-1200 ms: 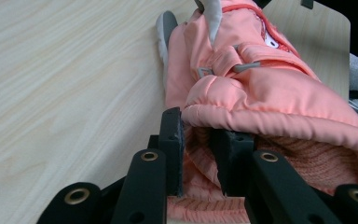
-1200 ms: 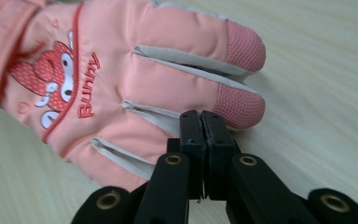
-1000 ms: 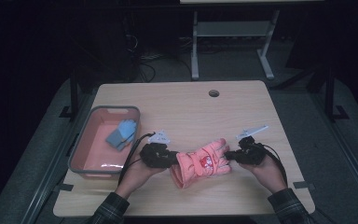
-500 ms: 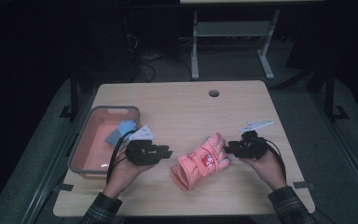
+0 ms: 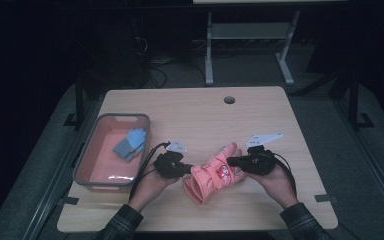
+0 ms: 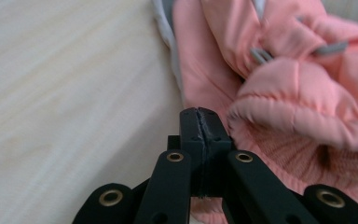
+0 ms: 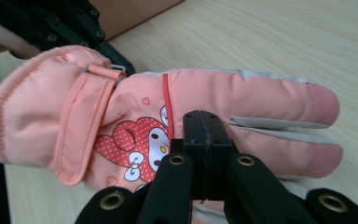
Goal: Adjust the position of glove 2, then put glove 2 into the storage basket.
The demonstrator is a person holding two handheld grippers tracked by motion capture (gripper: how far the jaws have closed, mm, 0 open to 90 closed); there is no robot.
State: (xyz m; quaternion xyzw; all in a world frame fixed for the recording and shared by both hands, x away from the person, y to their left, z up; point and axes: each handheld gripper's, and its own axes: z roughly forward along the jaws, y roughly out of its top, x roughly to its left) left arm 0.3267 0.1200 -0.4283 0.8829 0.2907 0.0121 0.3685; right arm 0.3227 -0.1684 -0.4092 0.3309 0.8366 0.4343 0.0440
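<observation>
The worktop [image 5: 195, 115] is seen from above, with both forearms brought in from its near edge. Compared with half a second earlier, the left gripper [image 5: 186, 169] is found back against the cuff end of the pink glove [image 5: 214, 172], where it stood apart toward the tray before, and the right gripper [image 5: 231, 161] is now drawn in over the glove's finger end instead of beside it. The glove itself lies in much the same place, near the middle of the near edge, aslant, cuff toward the near edge and fingers toward the far right corner.

The left hand [image 5: 152, 182] is held low, its gripper pointed level toward the right edge. The right hand [image 5: 275, 182] is held likewise, its gripper pointed toward the left edge. The jaws of both have just been closing. In the left gripper view the jaws are seen pressed together, with nothing between them, the ribbed cuff lying just beside their tips. In the right gripper view the jaws are also closed; whether any fabric is pinched cannot be told.

The glove is padded, with a strap across the wrist, a cartoon patch in red and white on its back, grey trim, and ribbed fingertips.

The grey tray [image 5: 87, 182] sits at the left edge, a blue cloth [image 5: 130, 143] lying inside.
</observation>
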